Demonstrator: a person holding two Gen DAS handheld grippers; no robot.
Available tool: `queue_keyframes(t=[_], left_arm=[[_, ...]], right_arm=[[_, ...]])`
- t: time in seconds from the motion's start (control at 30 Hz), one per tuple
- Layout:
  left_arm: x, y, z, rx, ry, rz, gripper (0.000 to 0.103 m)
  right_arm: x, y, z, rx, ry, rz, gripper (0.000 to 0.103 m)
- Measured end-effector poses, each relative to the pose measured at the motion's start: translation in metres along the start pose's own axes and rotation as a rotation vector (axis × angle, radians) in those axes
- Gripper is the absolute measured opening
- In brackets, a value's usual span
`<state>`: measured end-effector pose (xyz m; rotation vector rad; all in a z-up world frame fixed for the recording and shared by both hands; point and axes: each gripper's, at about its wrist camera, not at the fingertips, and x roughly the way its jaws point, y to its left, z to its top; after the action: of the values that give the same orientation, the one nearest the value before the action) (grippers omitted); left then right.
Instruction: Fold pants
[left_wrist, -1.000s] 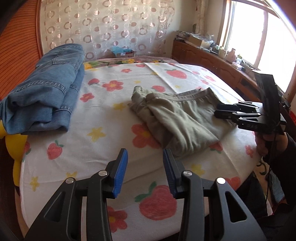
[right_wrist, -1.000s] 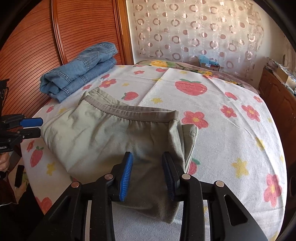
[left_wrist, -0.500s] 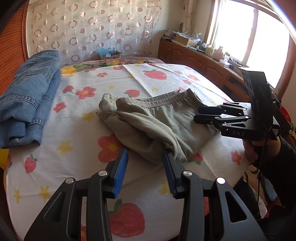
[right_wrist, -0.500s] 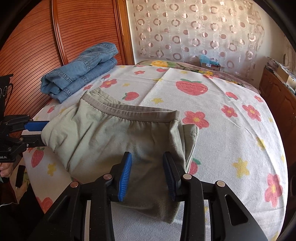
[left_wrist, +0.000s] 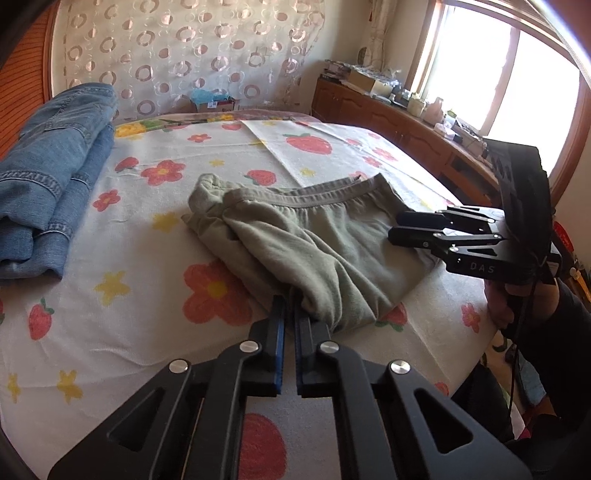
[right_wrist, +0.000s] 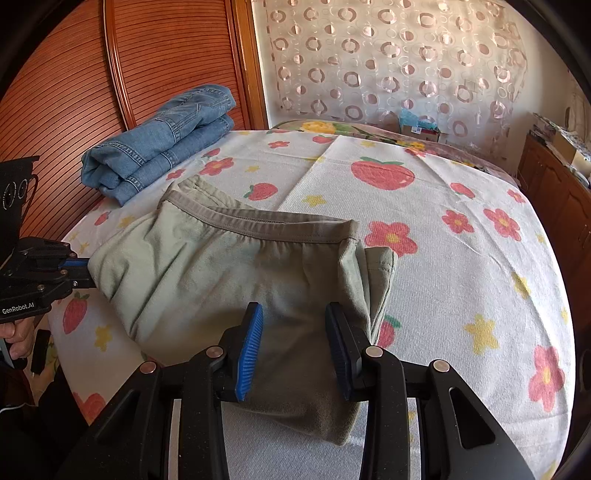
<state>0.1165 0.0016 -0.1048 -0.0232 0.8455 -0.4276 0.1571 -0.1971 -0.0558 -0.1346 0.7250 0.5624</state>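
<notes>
Olive-green pants (left_wrist: 317, 236) lie folded on the flowered bed cover (left_wrist: 110, 306), waistband toward the far side; they also show in the right wrist view (right_wrist: 229, 280). My left gripper (left_wrist: 290, 306) is shut on the near folded edge of the pants. My right gripper (right_wrist: 293, 321) is open, its blue pads hovering over the pants' near part. The right gripper also shows in the left wrist view (left_wrist: 397, 225), at the pants' right edge. The left gripper also shows in the right wrist view (right_wrist: 83, 271), at the pants' left edge.
Folded blue jeans (left_wrist: 51, 184) lie at the far left of the bed, by a wooden slatted wall (right_wrist: 74, 92). A wooden cabinet (left_wrist: 399, 133) with clutter runs under the window at the right. A patterned curtain (right_wrist: 388, 55) hangs behind the bed.
My left gripper moved forward to the pants' near edge and closed on it. The right gripper stayed open over the pants with little movement.
</notes>
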Motion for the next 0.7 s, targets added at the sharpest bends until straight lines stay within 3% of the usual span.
queue_keyframes(t=[0.1,0.27,0.47,0.5,0.57,0.7], left_arm=[[-0.012,0.010,-0.006,-0.026,-0.026,0.013,0.004],[-0.020,0.026,-0.018,-0.051,-0.003,0.062,0.001],[-0.028,0.031,-0.019,-0.074,-0.008,0.065,0.002],[-0.028,0.031,-0.017,-0.082,-0.003,0.055,0.006],[-0.027,0.029,-0.013,-0.088,-0.007,0.052,0.029],[-0.025,0.020,-0.006,-0.087,-0.031,0.006,0.035]], right_arm=[[0.000,0.000,0.000,0.000,0.000,-0.001,0.037],[0.000,0.001,0.000,-0.005,0.001,-0.006,0.037],[0.000,0.001,0.001,-0.004,0.001,-0.004,0.037],[0.001,0.002,0.001,-0.004,0.001,-0.004,0.037],[0.000,0.002,0.001,-0.004,0.001,-0.005,0.037],[0.001,0.002,0.001,-0.003,0.001,-0.003,0.037]])
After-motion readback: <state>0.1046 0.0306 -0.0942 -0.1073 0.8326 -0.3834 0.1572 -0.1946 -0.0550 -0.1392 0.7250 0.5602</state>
